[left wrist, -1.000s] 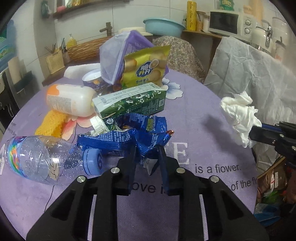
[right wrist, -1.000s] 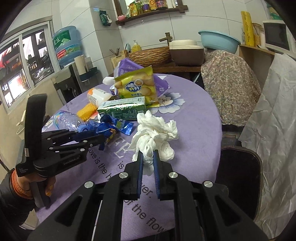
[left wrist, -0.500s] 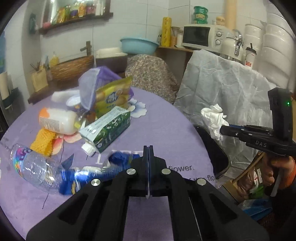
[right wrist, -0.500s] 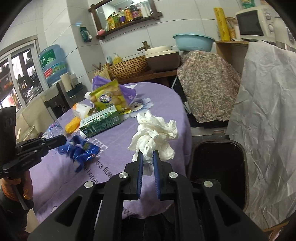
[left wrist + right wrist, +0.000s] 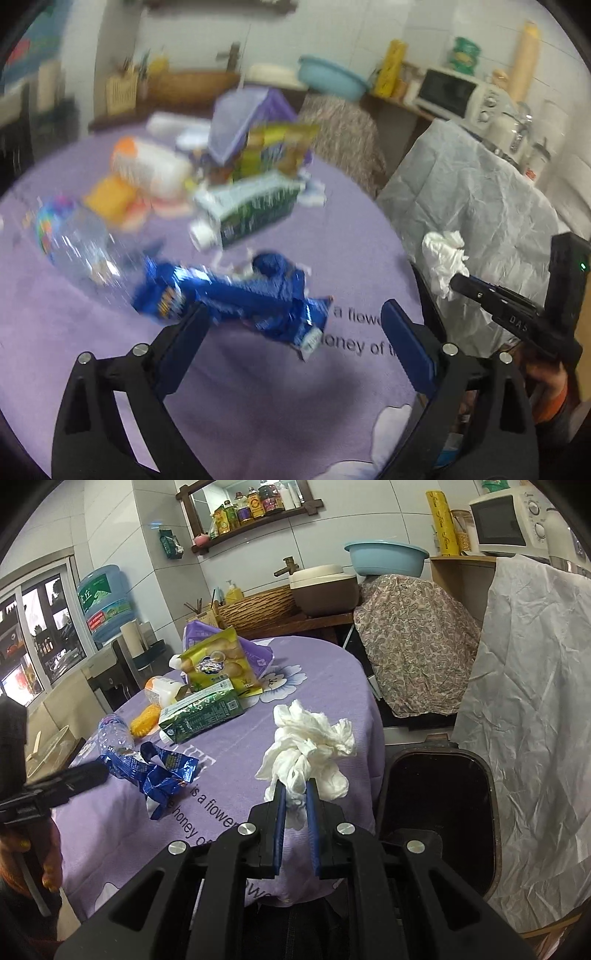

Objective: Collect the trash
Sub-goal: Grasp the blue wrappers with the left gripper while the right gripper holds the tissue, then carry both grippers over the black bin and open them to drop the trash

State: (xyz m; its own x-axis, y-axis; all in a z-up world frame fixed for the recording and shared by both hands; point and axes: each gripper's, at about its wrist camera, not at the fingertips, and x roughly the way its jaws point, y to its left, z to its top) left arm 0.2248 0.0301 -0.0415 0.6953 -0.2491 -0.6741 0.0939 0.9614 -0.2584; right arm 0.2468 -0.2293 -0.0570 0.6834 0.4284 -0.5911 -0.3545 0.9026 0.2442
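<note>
Trash still litters the purple table [image 5: 332, 686]. My left gripper [image 5: 291, 325], shut half a second ago, now gapes apart around the blue wrapper [image 5: 236, 299]. My right gripper [image 5: 295, 805] stays clamped on tissue [image 5: 310, 746] beside the black bin [image 5: 439, 812], unreleased.

Left view motion-blurred; right view sharp, fisheye-warped edges.

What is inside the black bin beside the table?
The black bin stands open beside the purple table. Its inside looks dark, and no trash shows in it. The bottom is in shadow, and the right tool with its white tissue covers the near corner.
</note>
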